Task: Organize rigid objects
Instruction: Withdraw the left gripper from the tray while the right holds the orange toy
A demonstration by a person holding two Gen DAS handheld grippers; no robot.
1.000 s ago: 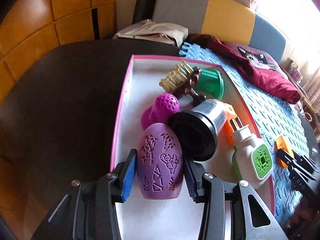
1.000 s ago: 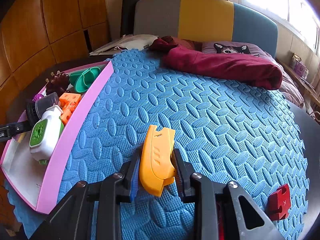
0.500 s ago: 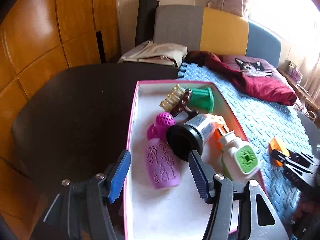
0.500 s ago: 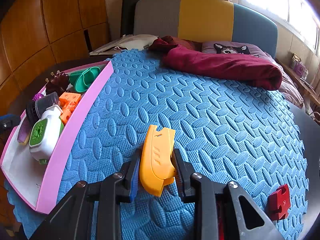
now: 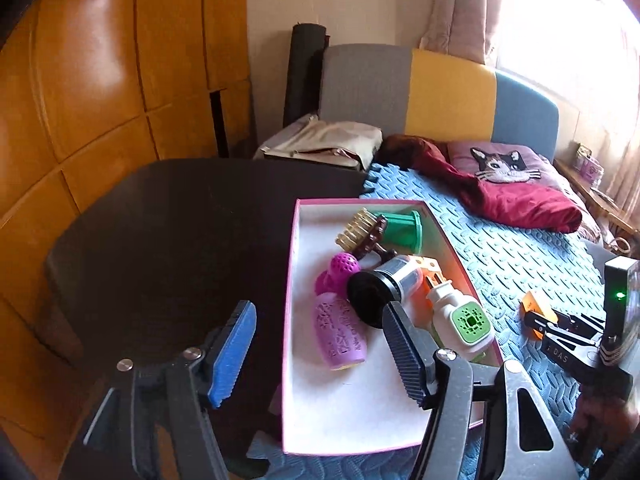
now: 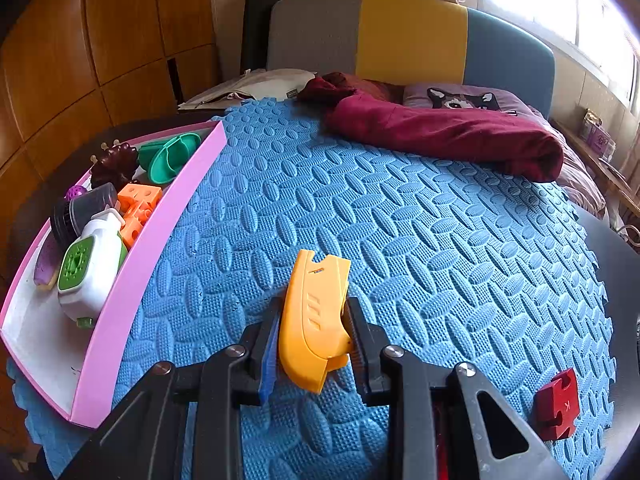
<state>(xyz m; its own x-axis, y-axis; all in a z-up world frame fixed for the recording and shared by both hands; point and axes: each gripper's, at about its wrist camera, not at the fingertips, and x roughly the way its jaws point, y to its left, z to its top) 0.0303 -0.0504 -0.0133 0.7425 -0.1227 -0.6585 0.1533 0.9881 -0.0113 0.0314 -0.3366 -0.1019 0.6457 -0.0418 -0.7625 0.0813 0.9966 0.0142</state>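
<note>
Left tongs (image 5: 316,352) are seen spread, jaws just opened further, nothing between them; the purple bottle (image 5: 340,336) lies in the pink tray (image 5: 289,280), lower centre of frame. Right tongs (image 6: 312,340) are pinched on the orange piece (image 6: 314,316), bottom centre, over the blue mat (image 6: 420,220).

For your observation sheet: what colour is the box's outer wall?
Pink box, clearest in the right wrist view.

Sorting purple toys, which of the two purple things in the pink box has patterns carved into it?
The larger lilac egg-shaped piece, lying nearest the box's open white floor; the smaller magenta ball-topped toy behind it has round holes instead.
</note>
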